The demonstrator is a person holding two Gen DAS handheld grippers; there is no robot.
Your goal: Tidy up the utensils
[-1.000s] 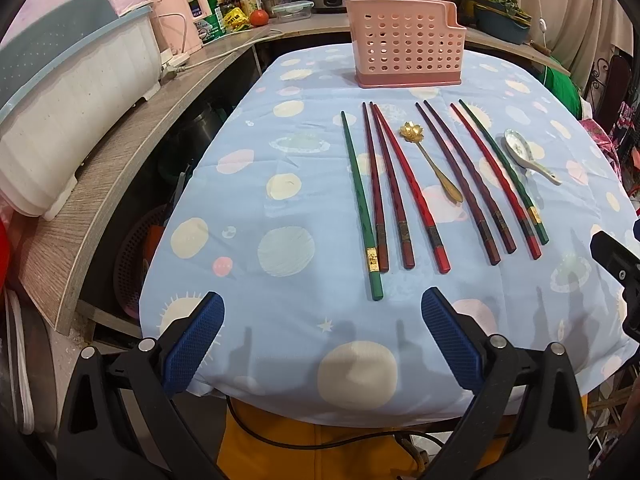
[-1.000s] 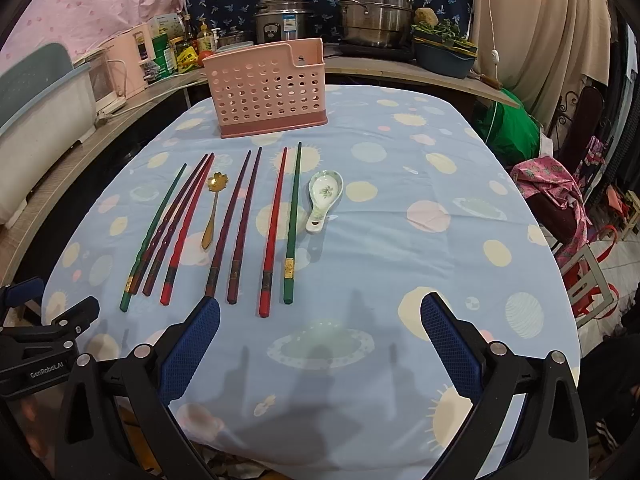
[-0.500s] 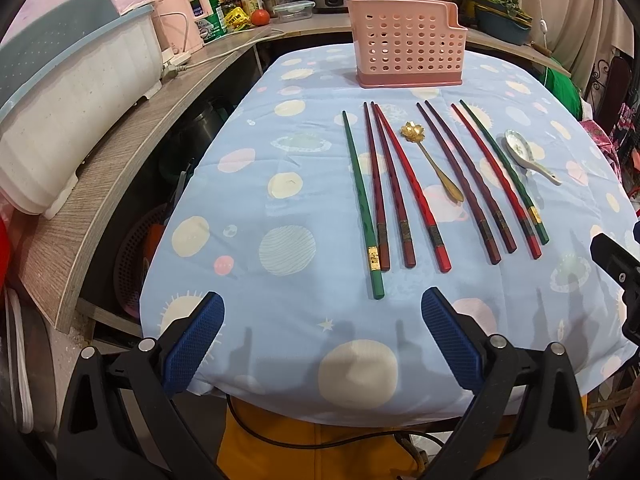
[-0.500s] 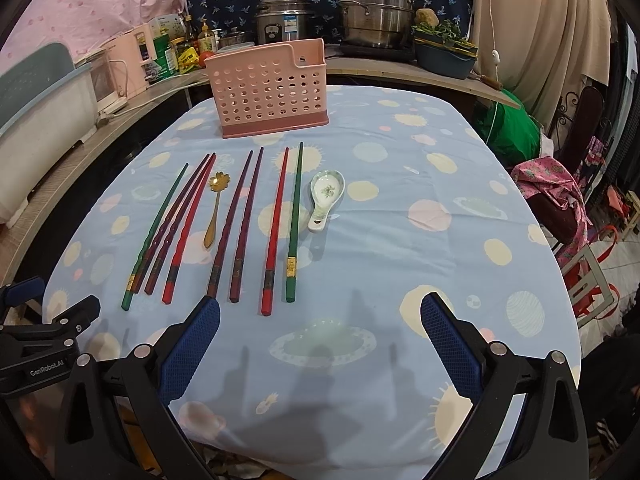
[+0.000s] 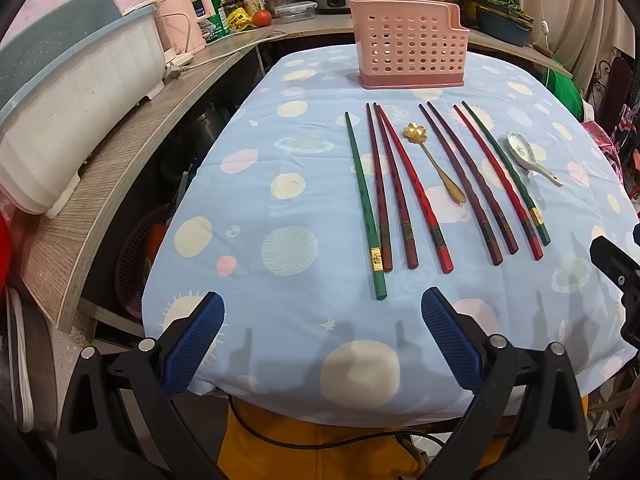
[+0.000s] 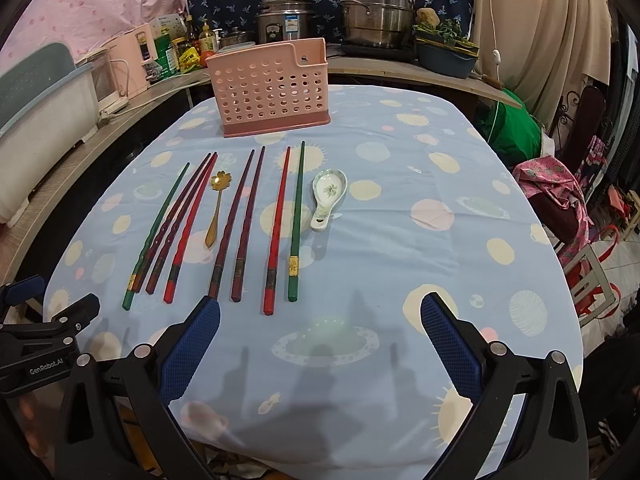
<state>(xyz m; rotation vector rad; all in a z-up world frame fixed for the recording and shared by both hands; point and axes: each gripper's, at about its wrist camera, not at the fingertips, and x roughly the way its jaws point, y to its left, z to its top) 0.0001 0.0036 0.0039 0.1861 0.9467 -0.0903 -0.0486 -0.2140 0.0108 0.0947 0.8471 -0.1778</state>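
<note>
Left gripper point(image 5: 322, 332) and right gripper point(image 6: 320, 334) gaping wide, level, empty

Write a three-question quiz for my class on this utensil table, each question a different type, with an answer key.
1. True or false: the left gripper holds a chopstick.
2. How many spoons lie on the tablecloth?
3. Multiple choice: the gold spoon lies (A) inside the pink basket, (B) between chopsticks, (C) under the ceramic spoon.

Key:
1. False; both it and the right gripper are open and empty.
2. Two.
3. B.
</note>
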